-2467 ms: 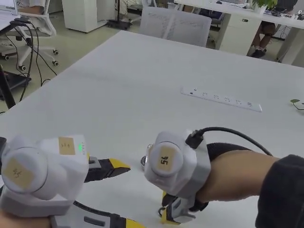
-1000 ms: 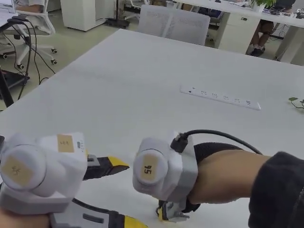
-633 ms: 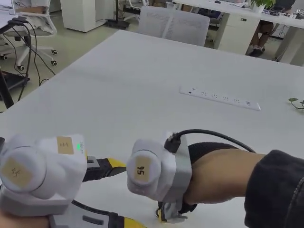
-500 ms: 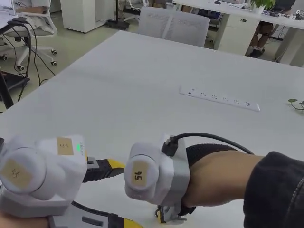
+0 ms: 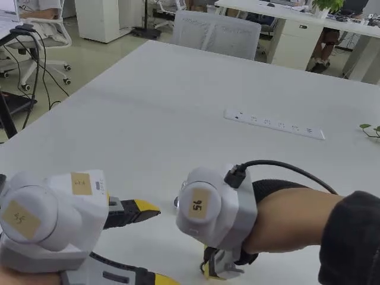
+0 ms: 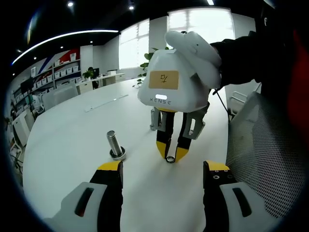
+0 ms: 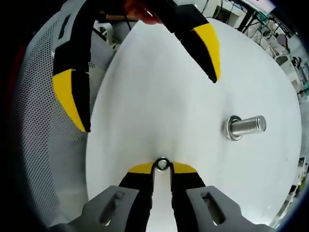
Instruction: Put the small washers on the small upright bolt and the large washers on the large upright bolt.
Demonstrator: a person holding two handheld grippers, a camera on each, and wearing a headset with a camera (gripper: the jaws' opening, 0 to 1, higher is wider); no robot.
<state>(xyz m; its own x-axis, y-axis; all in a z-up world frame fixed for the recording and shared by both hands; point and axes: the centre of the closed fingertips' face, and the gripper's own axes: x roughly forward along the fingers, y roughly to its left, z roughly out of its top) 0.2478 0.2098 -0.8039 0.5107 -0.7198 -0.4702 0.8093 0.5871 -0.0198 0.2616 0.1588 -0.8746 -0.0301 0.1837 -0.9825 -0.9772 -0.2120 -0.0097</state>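
Observation:
A small metal washer (image 7: pixel 162 164) is pinched edge-on between the yellow tips of my right gripper (image 7: pixel 162 168), which is shut on it and points down just above the white table (image 5: pixel 178 107). In the left gripper view the same washer (image 6: pixel 170 158) hangs at the right gripper's (image 6: pixel 170 153) tips. An upright bolt (image 6: pixel 115 144) with a ring around its base stands a short way beside it, also the bolt (image 7: pixel 246 126). My left gripper (image 6: pixel 162 166) is open and empty, facing the right one. A sliver of the bolt (image 5: pixel 177 202) shows beside the right gripper (image 5: pixel 217 272).
A white power strip (image 5: pixel 274 124) lies across the table further back. Office chairs (image 5: pixel 217 34) and desks stand beyond the far edge. A cable (image 5: pixel 279 168) loops from the right gripper over the person's sleeve. The table's near edge is close to the grippers.
The right gripper, which had drifted left over the bolt, has moved back to the right, and the bolt's edge shows beside it again. The left gripper has stayed put.

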